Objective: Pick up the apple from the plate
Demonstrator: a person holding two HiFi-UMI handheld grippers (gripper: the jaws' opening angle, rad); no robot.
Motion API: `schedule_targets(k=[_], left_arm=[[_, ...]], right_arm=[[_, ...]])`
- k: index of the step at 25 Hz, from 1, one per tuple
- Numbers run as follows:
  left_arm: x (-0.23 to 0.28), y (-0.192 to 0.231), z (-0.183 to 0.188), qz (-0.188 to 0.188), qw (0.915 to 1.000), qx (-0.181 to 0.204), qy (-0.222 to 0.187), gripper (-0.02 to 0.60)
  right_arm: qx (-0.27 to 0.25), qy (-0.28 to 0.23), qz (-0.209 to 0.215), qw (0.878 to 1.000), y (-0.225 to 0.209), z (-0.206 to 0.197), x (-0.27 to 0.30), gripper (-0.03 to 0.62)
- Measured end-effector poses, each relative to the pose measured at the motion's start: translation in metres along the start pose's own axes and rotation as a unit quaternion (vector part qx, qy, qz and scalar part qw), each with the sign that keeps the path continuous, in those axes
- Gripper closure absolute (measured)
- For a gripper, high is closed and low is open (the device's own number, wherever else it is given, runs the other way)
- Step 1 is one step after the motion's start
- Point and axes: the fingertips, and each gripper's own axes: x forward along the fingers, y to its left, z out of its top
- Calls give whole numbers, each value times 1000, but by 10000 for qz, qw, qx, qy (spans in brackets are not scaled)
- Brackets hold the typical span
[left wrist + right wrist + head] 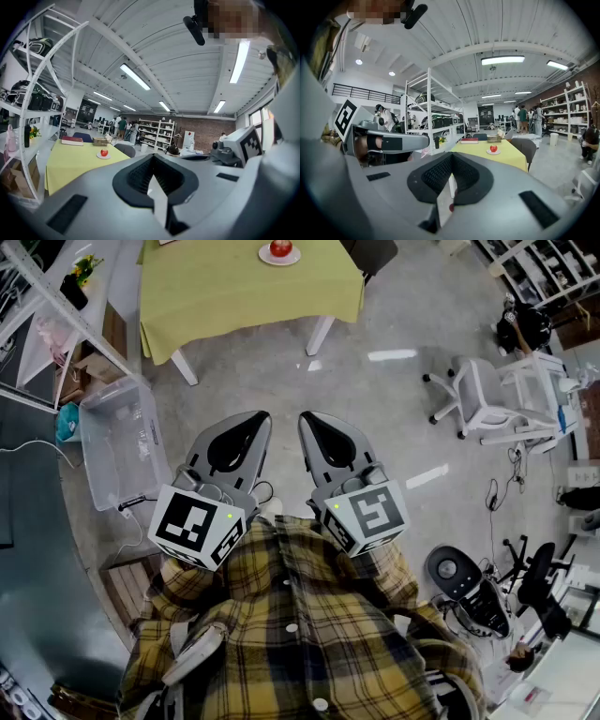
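**1.** Plaid shirt (291,615), the wearer's torso, lowest in the head view. Just ahead of it are 2 marker cubes, 1 per gripper.

**2.** Left gripper (255,420): jaws pressed together, nothing between them. It is held close to the body and aimed roughly level.

**3.** Right gripper (311,420): jaws likewise pressed together, empty. It sits beside the left one, tips near each other but apart.

**4.** Apple (280,248): red, sitting on a small white plate (265,256) on the table (234,296) with the yellow-green cloth. It is well apart from both grippers, with open floor between. A book (469,140) and a box (493,138) lie farther along the same table.

**5.** Step in hand (a judgement): the approach, with no grasp begun.
- Walk up between the clear plastic bin (117,451) and the office chair (478,395).
- Commit 1 gripper; the right gripper view has the apple more squarely ahead.
- Spread the jaws wider than the fruit before reaching in.
- Come in level at its widest girth, above the plate's rim, so the plate is not nudged.
- Close gently, since the round skin probably slips, and lift straight up.
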Motion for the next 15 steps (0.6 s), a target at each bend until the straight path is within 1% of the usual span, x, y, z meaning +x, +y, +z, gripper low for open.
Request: schedule_targets(k=[8, 15], left_arm=[[3, -2, -4, 103, 9999, 18, -60, 575], [6, 12, -12, 232, 9997, -22, 15, 575]], right_arm=[[41, -57, -18, 10000, -10, -3, -9, 597], [133, 13, 10, 9999, -15, -12, 0, 597]])
